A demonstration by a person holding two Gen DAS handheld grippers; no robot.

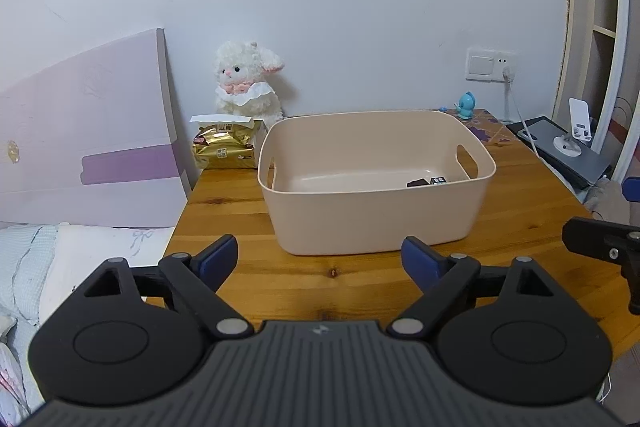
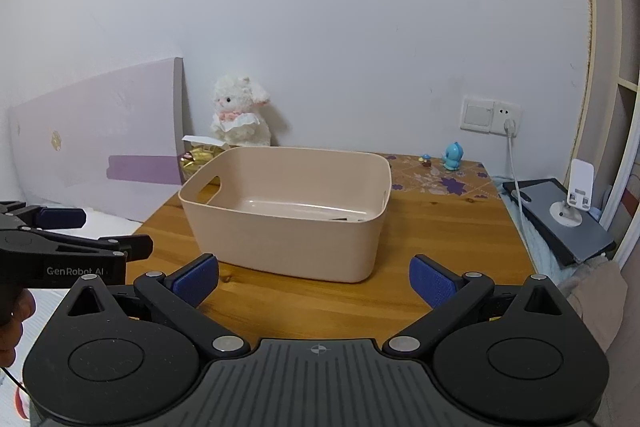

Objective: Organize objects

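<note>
A: We log the bin [image 1: 376, 187] mid-frame on the table [image 1: 320, 275], just ahead of both grippers. Small dark items [image 1: 426, 182] lie inside at its right end.

B: We judge the bin thin plastic: light, a bit flexible, smooth-walled. Best hold is the rim or a handle slot [image 1: 466, 157].

A: Left gripper [image 1: 320, 257] is spread wide, holding nothing, bin centred between its pads. Right gripper [image 2: 314, 279] is likewise wide and empty, bin slightly left of centre in its view.

B: Loose things sit at the back: lamb [image 1: 246, 83] and gold pack [image 1: 224, 147] upper left, blue toy [image 1: 466, 105] upper right. We judge the lamb soft, the pack crinkly and slippery.
</note>
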